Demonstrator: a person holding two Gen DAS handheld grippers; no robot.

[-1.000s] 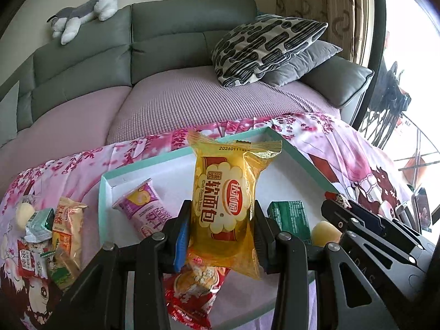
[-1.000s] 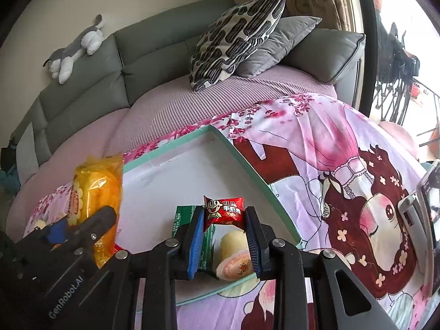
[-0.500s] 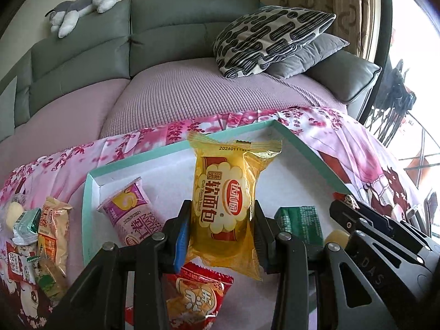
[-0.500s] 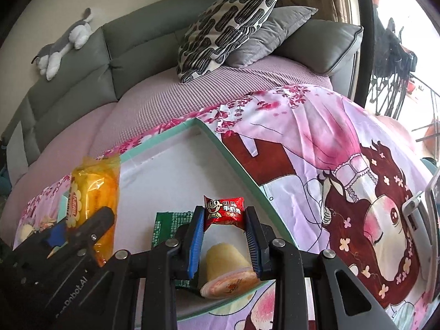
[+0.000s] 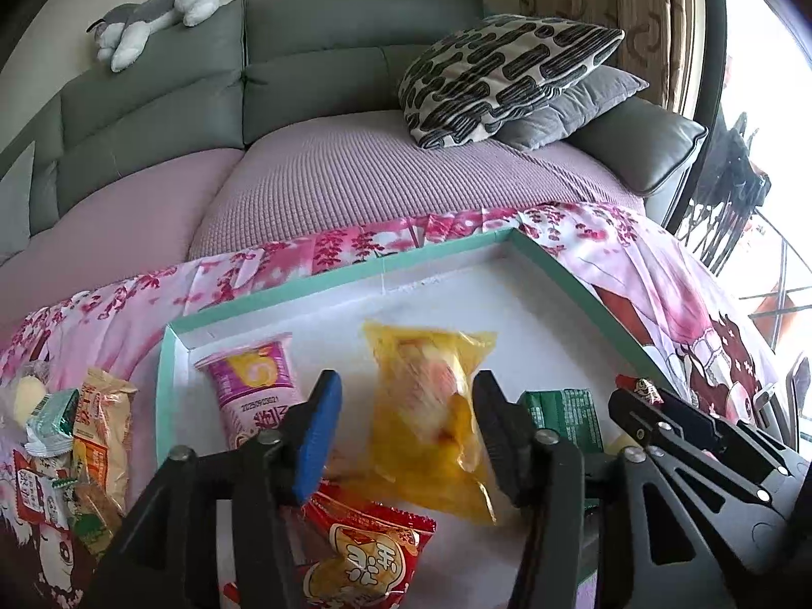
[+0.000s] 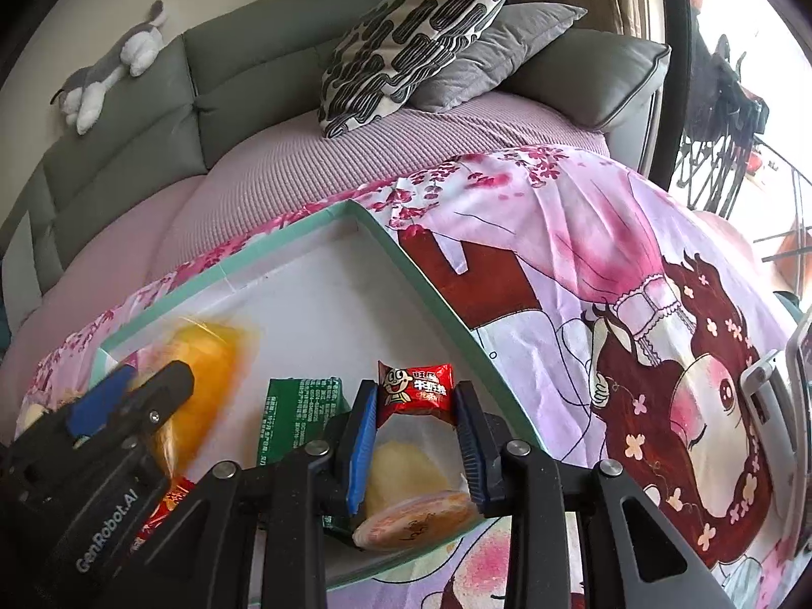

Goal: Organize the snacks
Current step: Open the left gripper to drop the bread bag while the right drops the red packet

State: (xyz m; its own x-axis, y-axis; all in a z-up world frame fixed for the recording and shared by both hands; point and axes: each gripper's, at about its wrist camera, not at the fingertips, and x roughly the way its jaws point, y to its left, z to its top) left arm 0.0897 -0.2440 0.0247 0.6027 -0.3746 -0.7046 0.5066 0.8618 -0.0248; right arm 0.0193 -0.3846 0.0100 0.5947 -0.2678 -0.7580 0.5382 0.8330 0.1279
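- Leftmost, a loose pile of snack packets (image 5: 76, 436) lies on the pink cartoon-print cloth (image 5: 654, 274), outside the teal-rimmed white tray (image 5: 284, 294).
- Inside the tray, a purple roll-cake packet (image 5: 251, 391) lies left of the left gripper (image 5: 403, 431), whose jaws are opening; the blurred yellow bread packet (image 5: 431, 416) sits between them, clear of both pads.
- A red snack bag (image 5: 365, 553) lies below it, and a green packet (image 6: 299, 416) lies further right.
- At the tray's right, the right gripper (image 6: 413, 439) pinches a small red candy packet (image 6: 415, 395) above a yellow jelly cup (image 6: 411, 487).
- Behind, a grey sofa (image 5: 325, 61) carries a plush dog (image 5: 157, 10) and patterned cushions (image 5: 507, 76).
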